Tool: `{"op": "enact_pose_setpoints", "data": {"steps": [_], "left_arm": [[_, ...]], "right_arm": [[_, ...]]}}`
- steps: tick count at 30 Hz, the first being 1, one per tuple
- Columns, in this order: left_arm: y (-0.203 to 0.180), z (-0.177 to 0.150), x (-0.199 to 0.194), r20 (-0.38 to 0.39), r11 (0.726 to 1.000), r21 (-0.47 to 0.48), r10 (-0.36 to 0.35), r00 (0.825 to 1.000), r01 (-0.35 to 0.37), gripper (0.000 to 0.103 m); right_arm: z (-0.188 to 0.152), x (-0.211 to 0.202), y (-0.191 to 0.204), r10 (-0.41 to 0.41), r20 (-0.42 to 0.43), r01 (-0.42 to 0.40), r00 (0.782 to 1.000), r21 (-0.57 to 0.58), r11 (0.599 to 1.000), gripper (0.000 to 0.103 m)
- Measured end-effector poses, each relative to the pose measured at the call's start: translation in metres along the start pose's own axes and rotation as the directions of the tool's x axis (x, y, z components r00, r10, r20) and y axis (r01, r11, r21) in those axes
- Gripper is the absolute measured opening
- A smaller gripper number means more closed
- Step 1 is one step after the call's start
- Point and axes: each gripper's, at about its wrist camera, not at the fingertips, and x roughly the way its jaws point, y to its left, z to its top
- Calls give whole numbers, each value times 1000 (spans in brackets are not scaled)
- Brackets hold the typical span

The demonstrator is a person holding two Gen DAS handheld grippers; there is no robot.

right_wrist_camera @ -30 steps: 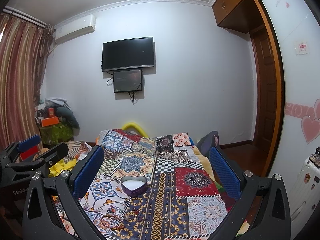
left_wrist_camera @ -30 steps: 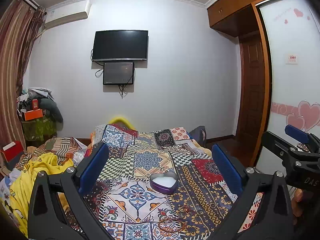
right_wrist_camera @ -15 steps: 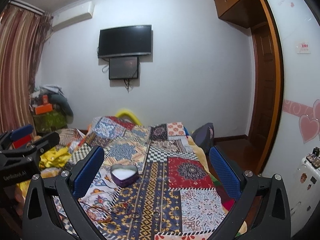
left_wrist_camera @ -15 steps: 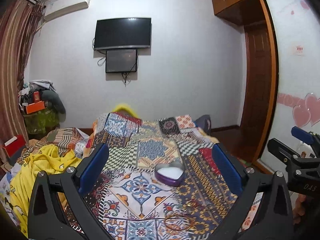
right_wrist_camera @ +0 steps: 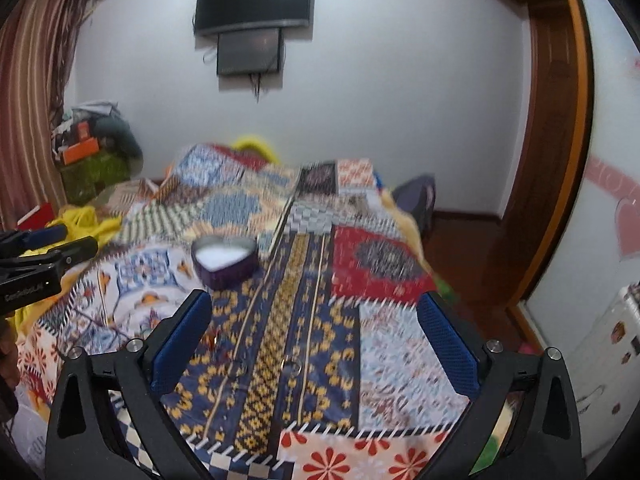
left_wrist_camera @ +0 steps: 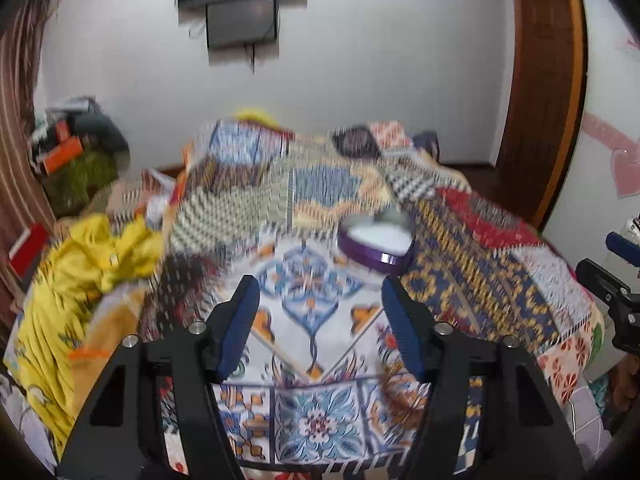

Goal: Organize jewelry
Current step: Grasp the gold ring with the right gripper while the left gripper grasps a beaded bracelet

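Your left hand-held gripper hovers over the bed, fingers partly spread, nothing between them. Your right hand-held gripper hangs wide apart, also empty.

Box: purple heart tin, lid off, white lining bare. It sits on the quilt just beyond the left fingertips, and ahead-left of the right pair.

Jewelry: a small ring lies on the quilt between the right fingers; thin chains near the right gripper's left finger, blurred.

Progress: nothing packed, by the look of it. All picking remains.

Pose: both grippers tilted down toward the quilt, side by side.
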Motion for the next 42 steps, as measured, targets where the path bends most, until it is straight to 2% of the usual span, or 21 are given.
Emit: {"op": "enact_pose_setpoints", "data": {"steps": [7, 13, 17, 19, 24, 29, 31, 33, 36, 42], "left_arm": [[1, -19, 20, -146, 995, -34, -97, 985, 93, 51], [-19, -34, 26, -201, 986, 21, -155, 967, 162, 48], [-23, -41, 35, -261, 986, 13, -160, 952, 169, 31], [-24, -45, 38, -282, 983, 2, -178, 943, 186, 28], [-21, -48, 45, -313, 972, -37, -234, 921, 234, 27], [-17, -48, 53, -324, 961, -72, -276, 905, 267, 26], [-15, -48, 55, -323, 961, -82, -275, 906, 263, 21], [-14, -47, 56, -323, 969, -74, -246, 914, 235, 5], [-15, -46, 56, -321, 973, -61, -228, 919, 221, 3], [-19, -41, 45, -299, 974, -16, -220, 929, 225, 2]], "right_arm": [[-24, 32, -8, 52, -130, -48, 990, 28, 998, 74], [-40, 53, -8, 88, -211, -86, 973, 19, 996, 57], [-46, 64, -8, 115, -244, -115, 963, 17, 993, 46], [-47, 70, -8, 138, -263, -136, 955, 25, 990, 40], [-50, 85, -8, 153, -291, -149, 944, 36, 988, 33], [-51, 90, -6, 161, -286, -162, 945, 18, 987, 29], [-51, 92, -5, 159, -283, -163, 946, 9, 987, 28], [-52, 94, -5, 160, -281, -165, 946, 6, 986, 25], [-51, 97, -4, 171, -279, -176, 945, 9, 984, 17], [-47, 99, -8, 219, -291, -210, 932, 62, 976, 17]]}}
